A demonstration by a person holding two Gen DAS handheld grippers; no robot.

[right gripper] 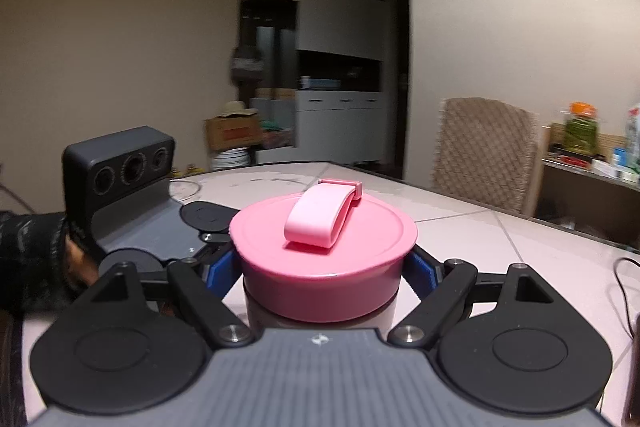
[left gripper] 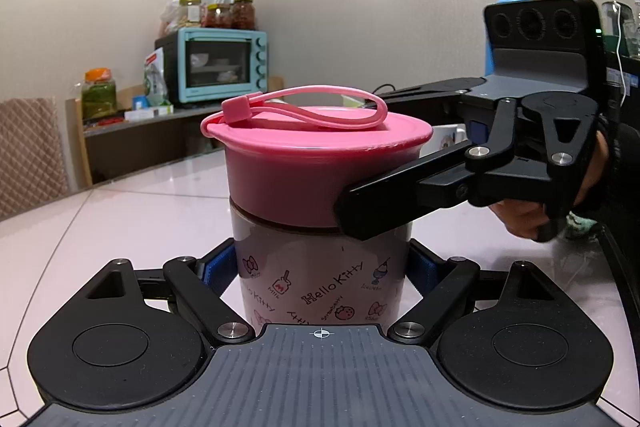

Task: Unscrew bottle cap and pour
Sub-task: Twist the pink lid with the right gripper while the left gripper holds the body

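A white Hello Kitty bottle (left gripper: 320, 287) with a wide pink screw cap (left gripper: 320, 163) and a pink loop strap (left gripper: 320, 105) stands upright on the pale tiled table (left gripper: 132, 227). My left gripper (left gripper: 322, 269) is shut on the bottle's printed body, its blue pads (left gripper: 214, 269) pressing both sides. My right gripper (right gripper: 322, 267) is shut on the pink cap (right gripper: 324, 259), blue pads (right gripper: 424, 269) against its rim; in the left wrist view it reaches in from the right, one black finger (left gripper: 384, 205) across the cap's side. The strap (right gripper: 320, 217) lies on top of the cap.
A white mug (left gripper: 450, 137) stands behind the bottle. A teal toaster oven (left gripper: 216, 65) and jars sit on a side shelf by the wall. A woven chair (right gripper: 486, 151) stands at the table's far edge. A black cable (right gripper: 622, 279) lies on the right.
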